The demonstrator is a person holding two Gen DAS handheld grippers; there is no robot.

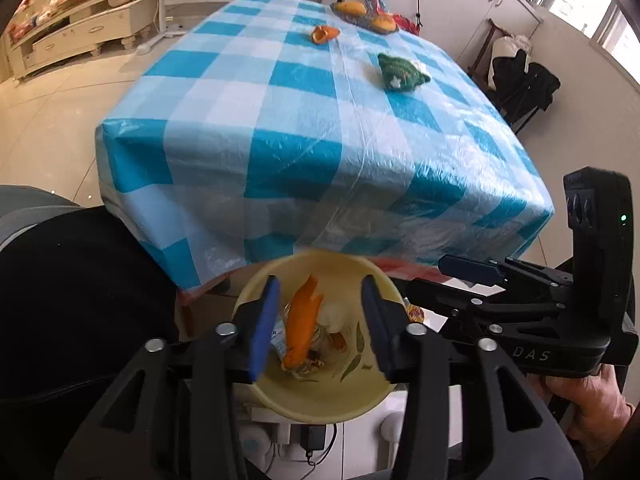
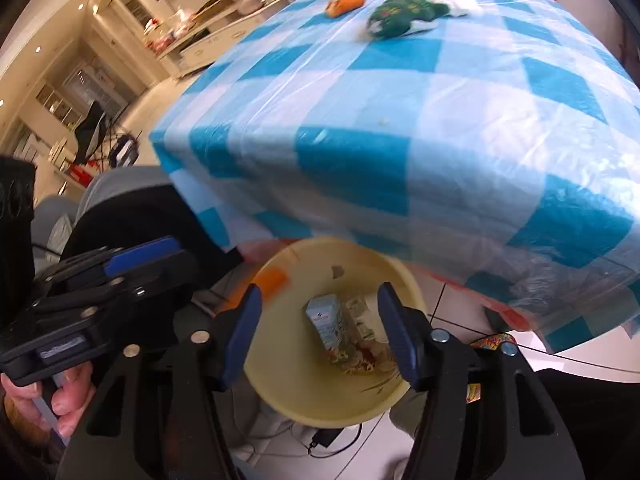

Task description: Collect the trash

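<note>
A yellow bin (image 1: 320,404) stands on the floor under the table's near edge; it also shows in the right wrist view (image 2: 304,396). Inside lie an orange peel (image 1: 302,320), a small carton (image 2: 326,322) and other scraps. My left gripper (image 1: 320,320) is open and empty just above the bin's mouth. My right gripper (image 2: 320,334) is open and empty over the bin too, beside the left one. Another orange peel (image 1: 325,33) lies on the far part of the table, also seen in the right wrist view (image 2: 346,4).
The table has a blue-and-white checked cloth (image 1: 304,128). A green knitted toy (image 1: 400,72) lies on it, and a dish with fruit (image 1: 366,14) stands at the far edge. A black chair (image 1: 524,84) stands to the right. Cables and a power strip (image 1: 296,440) lie on the floor.
</note>
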